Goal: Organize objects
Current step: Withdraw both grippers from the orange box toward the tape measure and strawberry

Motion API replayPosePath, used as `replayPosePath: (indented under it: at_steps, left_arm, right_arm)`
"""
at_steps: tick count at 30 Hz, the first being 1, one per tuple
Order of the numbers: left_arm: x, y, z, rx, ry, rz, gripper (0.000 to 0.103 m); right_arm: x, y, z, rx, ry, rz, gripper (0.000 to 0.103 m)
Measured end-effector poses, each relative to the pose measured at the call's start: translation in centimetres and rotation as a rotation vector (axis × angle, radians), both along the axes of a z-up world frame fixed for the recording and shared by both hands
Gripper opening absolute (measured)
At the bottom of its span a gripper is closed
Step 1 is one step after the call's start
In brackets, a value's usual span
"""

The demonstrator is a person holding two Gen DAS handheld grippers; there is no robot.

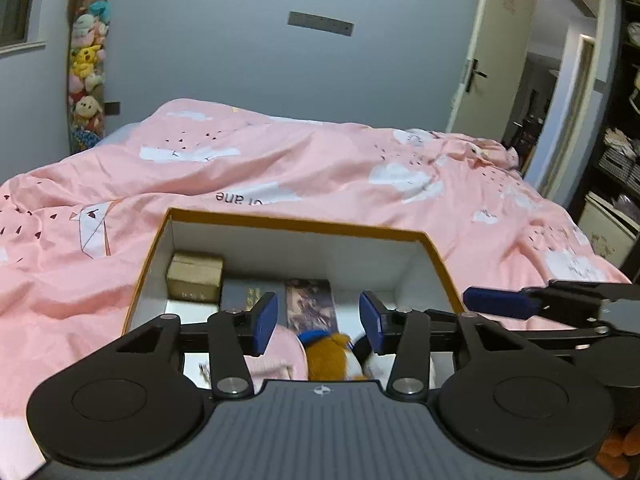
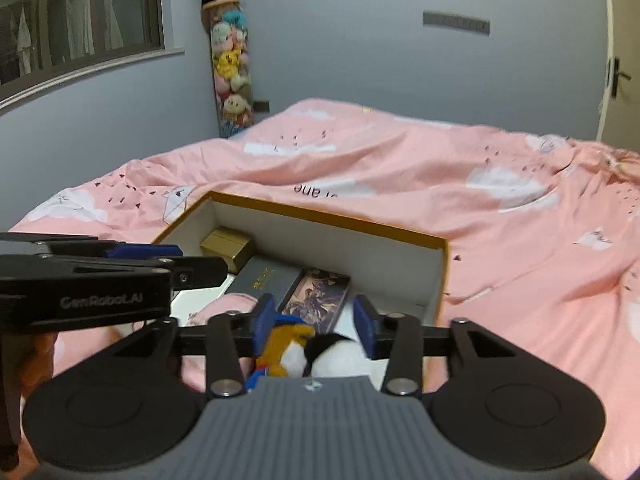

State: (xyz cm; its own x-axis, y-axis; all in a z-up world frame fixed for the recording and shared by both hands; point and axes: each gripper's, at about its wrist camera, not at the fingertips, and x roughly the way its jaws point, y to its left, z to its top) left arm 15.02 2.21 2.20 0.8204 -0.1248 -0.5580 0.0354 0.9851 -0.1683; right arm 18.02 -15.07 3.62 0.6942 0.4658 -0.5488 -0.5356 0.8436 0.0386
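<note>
Both tongs (image 1: pixel 318 322) (image 2: pixel 314 322) apart (seemingly empty) — plush toy (image 1: pixel 330 354) in box (image 1: pixel 296 222)

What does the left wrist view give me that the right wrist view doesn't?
Only the left wrist view: the open doorway and dark shelving at right. Only the right wrist view: the window at upper left. Both: the open box on the pink duvet, the gold case, the plush toy, and open jaws on the left gripper and right gripper.

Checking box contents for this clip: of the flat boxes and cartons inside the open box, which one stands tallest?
The gold carton in the far left corner of the open box. It is a chunky block, while the grey box and the illustrated box beside it lie flat.
</note>
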Motion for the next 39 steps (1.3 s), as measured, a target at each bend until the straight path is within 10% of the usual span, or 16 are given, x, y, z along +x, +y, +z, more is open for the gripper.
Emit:
replayPosePath:
  at_steps: [10, 25, 39]
  left_arm:
    - [-4.3, -1.2, -2.9, 0.013, 0.090, -0.039, 0.053]
    - [-5.6, -1.9, -8.6, 0.002, 0.246, -0.045, 0.053]
    - [-5.2, -1.5, -10.0, -0.028, 0.319, -0.047, 0.053]
  right_arm:
    - [-7.2, -3.7, -3.0, -0.060, -0.011, -0.051, 0.060]
    - [-7.7, -3.7, -10.1, -0.146, 0.293, -0.049, 0.063]
    - [-6.7, -2.4, -13.0, -0.206, 0.365, -0.009, 0.068]
